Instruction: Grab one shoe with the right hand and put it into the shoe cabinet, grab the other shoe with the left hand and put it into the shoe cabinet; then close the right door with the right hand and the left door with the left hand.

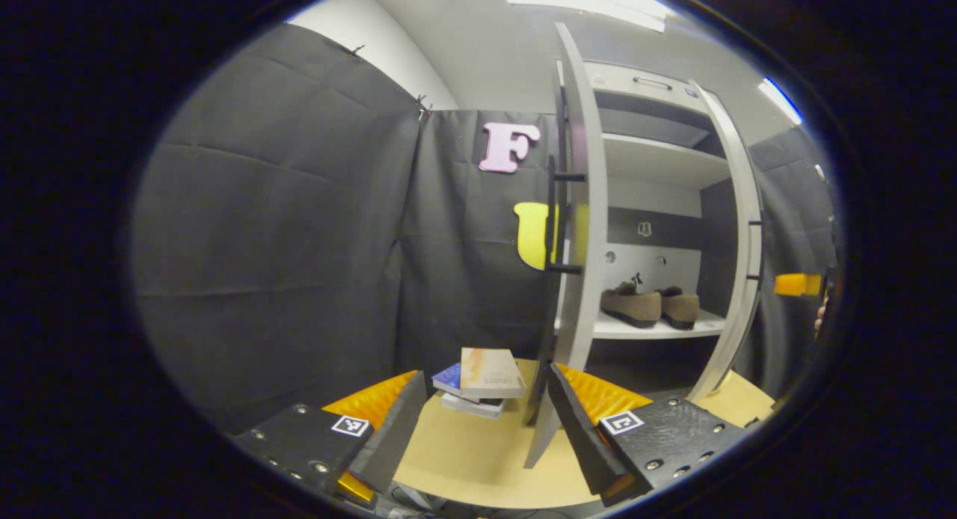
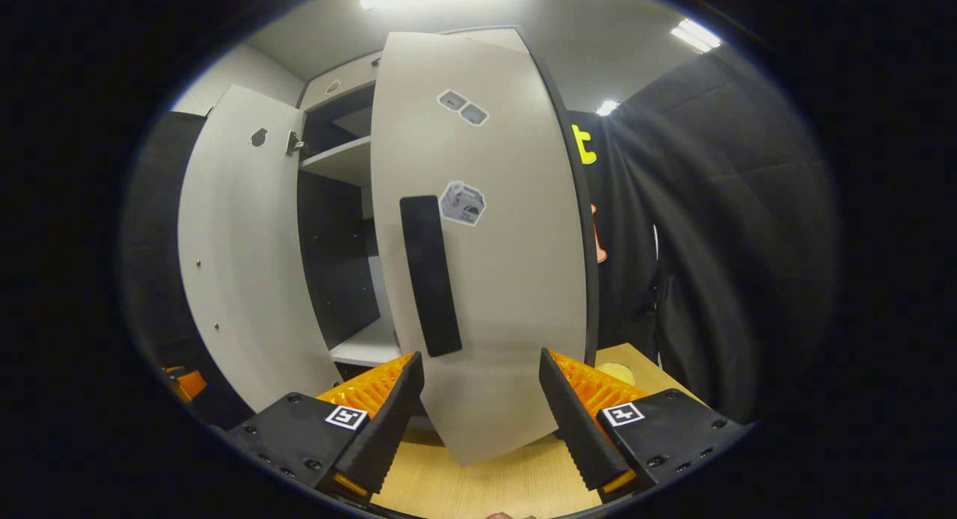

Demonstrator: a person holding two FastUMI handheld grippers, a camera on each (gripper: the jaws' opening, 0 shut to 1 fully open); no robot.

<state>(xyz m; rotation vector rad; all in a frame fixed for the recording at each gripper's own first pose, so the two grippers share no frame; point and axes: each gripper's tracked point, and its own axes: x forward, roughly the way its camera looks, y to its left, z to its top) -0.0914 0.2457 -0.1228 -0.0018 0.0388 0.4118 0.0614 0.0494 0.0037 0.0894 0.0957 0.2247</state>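
Two brown shoes [image 1: 632, 306] [image 1: 680, 307] stand side by side on a low shelf of the white shoe cabinet [image 1: 658, 167]. Both doors are open. In the left gripper view the left door [image 1: 579, 242] is edge-on with its black handle [image 1: 553, 220] facing me, and my left gripper [image 1: 478, 429] is open and empty just in front of that door's lower edge. In the right gripper view the right door's outer face [image 2: 508, 280] with its black handle [image 2: 430, 276] looms close. My right gripper [image 2: 478, 407] is open, its fingers either side of the door's bottom.
A small stack of books [image 1: 482, 381] lies on the wooden table [image 1: 463, 459] left of the cabinet. The left door's inner face [image 2: 239, 257] stands open at the left in the right gripper view. Black cloth walls enclose the booth.
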